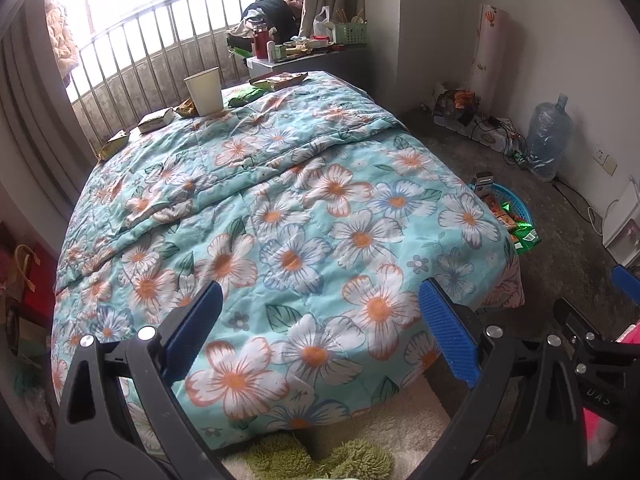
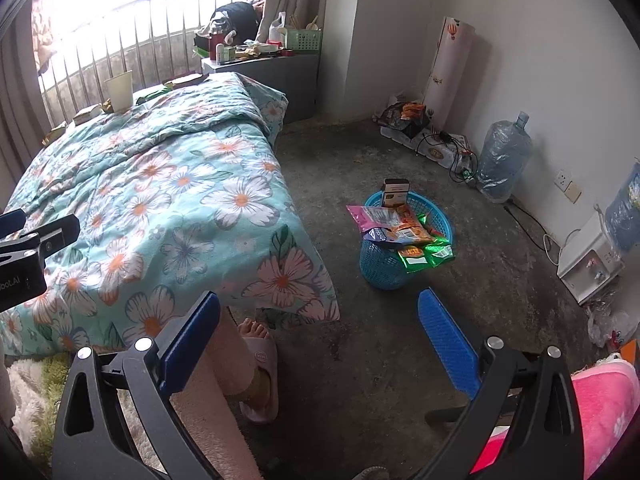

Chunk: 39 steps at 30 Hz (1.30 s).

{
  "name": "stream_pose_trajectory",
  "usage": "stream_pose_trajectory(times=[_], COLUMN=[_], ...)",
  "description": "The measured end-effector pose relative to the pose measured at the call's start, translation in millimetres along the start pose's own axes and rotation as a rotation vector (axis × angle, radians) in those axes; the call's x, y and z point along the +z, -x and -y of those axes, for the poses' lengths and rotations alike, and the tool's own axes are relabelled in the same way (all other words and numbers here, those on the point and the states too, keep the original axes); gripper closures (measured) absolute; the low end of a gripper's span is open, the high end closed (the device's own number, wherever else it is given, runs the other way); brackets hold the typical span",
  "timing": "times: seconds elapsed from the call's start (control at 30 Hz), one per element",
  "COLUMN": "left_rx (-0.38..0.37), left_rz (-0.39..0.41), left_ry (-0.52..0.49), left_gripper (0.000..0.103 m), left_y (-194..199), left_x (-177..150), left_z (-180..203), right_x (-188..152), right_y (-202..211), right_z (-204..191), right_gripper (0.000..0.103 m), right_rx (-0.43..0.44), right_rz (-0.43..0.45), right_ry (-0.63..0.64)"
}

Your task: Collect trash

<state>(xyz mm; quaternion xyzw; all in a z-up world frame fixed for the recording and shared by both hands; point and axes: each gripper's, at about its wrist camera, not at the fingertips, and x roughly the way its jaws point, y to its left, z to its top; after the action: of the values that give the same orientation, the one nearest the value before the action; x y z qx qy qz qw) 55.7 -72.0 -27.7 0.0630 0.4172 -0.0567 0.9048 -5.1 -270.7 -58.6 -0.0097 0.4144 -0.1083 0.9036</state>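
**Two empty grippers hanging at the foot of the bed**

The bed point(image 1: 280, 208) with its flowered quilt is filling most of the room in front of the person. The grey concrete floor point(image 2: 400, 340) is lying open on the right side of it. On this floor, near the bed's corner, the blue basket point(image 2: 384, 268) is standing upright, and it is already holding many snack wrappers point(image 2: 404, 232) and a small dark box point(image 2: 395, 193) at its far rim.

The left gripper point(image 1: 320, 332) is hovering over the near end of the quilt with its blue pads spread wide, and nothing is sitting between them. The right gripper point(image 2: 320, 340) is hanging over the floor, also spread wide and carrying nothing; under it the person's foot in a pale slipper point(image 2: 260, 380) is showing.

More trash is waiting at the far end of the bed, beside the railing: a paper cup point(image 1: 204, 90) is standing upright, and several flat packets are lying around it, such as a green packet point(image 1: 244, 97), a brown packet point(image 1: 280, 79) and a pale packet point(image 1: 157, 120).
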Motion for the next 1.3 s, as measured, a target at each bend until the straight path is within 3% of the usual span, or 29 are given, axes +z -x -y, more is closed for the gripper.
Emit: stream_pose_trajectory(times=[0.3, 1.3], left_rx=[0.048, 0.007], left_rz=[-0.002, -0.004], left_ry=[0.011, 0.026], left_gripper=[0.009, 0.009], left_y=[4, 17], left_x=[-4, -11], left_z=[-23, -19], right_x=[3, 4], right_y=[5, 12], right_z=[7, 11], right_gripper=[0.007, 0.007], right_rx=[-0.014, -0.01], right_rz=[0.023, 0.037], right_ry=[-0.008, -0.017])
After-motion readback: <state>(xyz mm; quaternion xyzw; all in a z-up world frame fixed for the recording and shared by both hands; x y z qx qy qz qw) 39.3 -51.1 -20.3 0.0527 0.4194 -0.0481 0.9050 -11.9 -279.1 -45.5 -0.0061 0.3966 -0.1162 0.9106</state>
